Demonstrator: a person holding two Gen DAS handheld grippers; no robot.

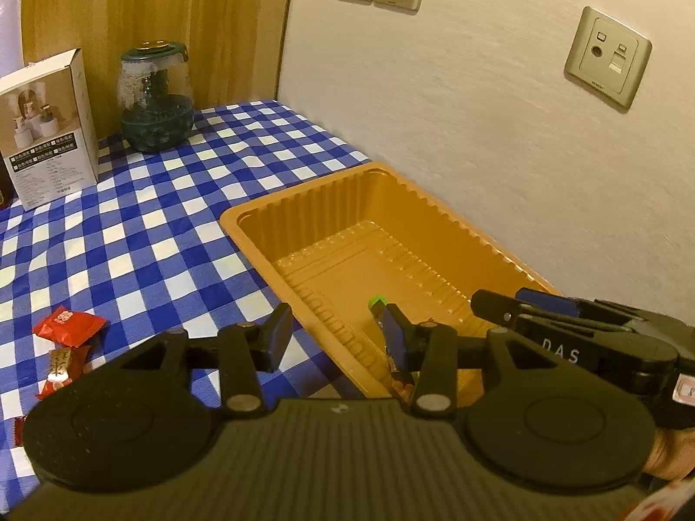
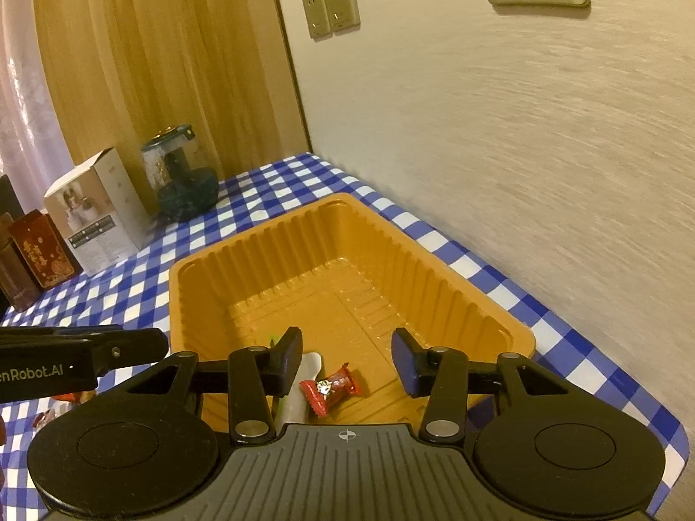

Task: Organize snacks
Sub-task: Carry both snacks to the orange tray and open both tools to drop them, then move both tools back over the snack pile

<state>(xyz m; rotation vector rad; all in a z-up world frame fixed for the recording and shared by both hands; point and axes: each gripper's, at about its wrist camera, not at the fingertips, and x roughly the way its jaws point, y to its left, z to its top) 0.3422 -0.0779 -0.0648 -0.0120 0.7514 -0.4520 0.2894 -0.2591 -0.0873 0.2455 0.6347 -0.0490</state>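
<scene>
Red crinkly foil wraps the candy (image 2: 329, 388) lying on the ribbed floor of the orange plastic tray (image 2: 191, 299), beneath the right gripper (image 2: 347, 358), whose jaws stand parted and touch nothing. Left gripper (image 1: 336, 338) jaws gape too, empty, straddling the tray's near wall above the blue-checked worktop (image 1: 143, 234).

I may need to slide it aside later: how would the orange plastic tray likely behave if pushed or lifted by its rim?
The orange plastic tray looks thin-walled and ribbed, so it is probably light and would slide easily on the checked tablecloth. Lifted by one rim, it may flex or twist rather than stay rigid. With only the red wrapped candy and little else inside, a push could shift it abruptly.
</scene>
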